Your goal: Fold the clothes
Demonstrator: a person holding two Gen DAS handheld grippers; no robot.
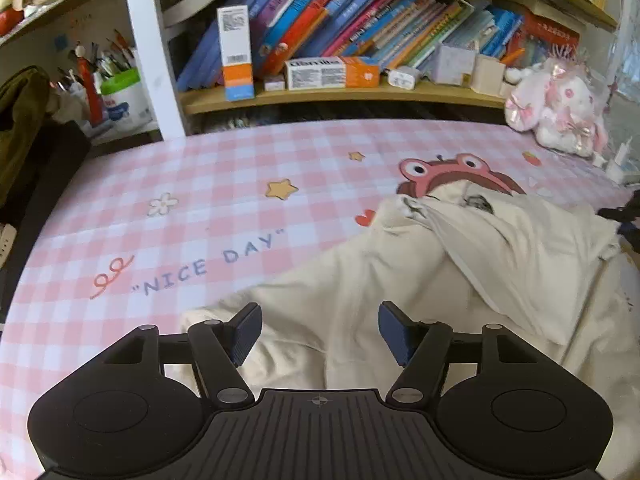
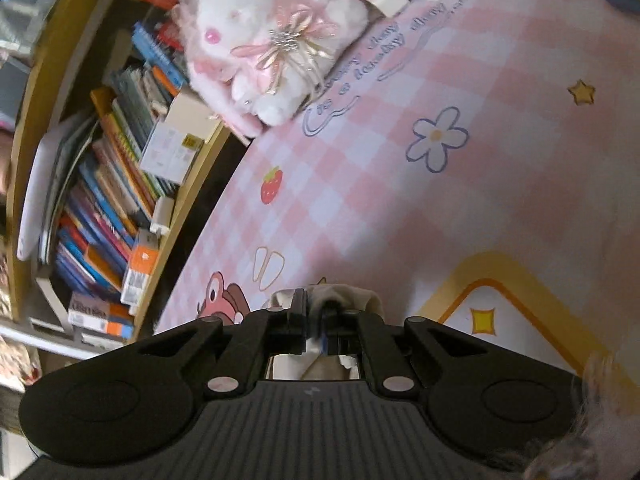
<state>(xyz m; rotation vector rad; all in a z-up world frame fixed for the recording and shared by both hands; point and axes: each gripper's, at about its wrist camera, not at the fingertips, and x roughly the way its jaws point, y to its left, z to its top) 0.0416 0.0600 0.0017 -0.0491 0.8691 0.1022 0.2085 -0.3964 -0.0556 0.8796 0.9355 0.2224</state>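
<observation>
Lying crumpled on the pink checked tablecloth [image 1: 200, 184], the cream garment [image 1: 400, 280] fills the 4 o'clock part of the left wrist view, its folded-over collar end reaching up toward 1 o'clock, where it covers part of a printed cartoon frog [image 1: 452, 168]. The left gripper [image 1: 320, 332] hovers over the garment's near edge at 6 o'clock with its jaws well apart; the blue pads [image 1: 244, 332] stand clear of the cloth and nothing is pinched between them. Beyond the table, at 12 o'clock, a wooden shelf [image 1: 340, 98] carries a leaning row of books [image 1: 360, 20], and a pink and white plush toy [image 1: 556, 108] sits at 2 o'clock on the table's far corner. A pot of pens [image 1: 116, 88] stands at 10 o'clock.

In the right wrist view the right gripper [image 2: 316, 320] sits at 6 o'clock, its jaws nearly together and pinching a bunched bit of the cream garment [image 2: 352, 296], which pokes out just past the tips. The view is rolled, so the books [image 2: 108, 200] run down 9 o'clock and the plush toy [image 2: 272, 40] lies at 12 o'clock. A printed flower [image 2: 438, 138] shows at 2 o'clock on the cloth.
</observation>
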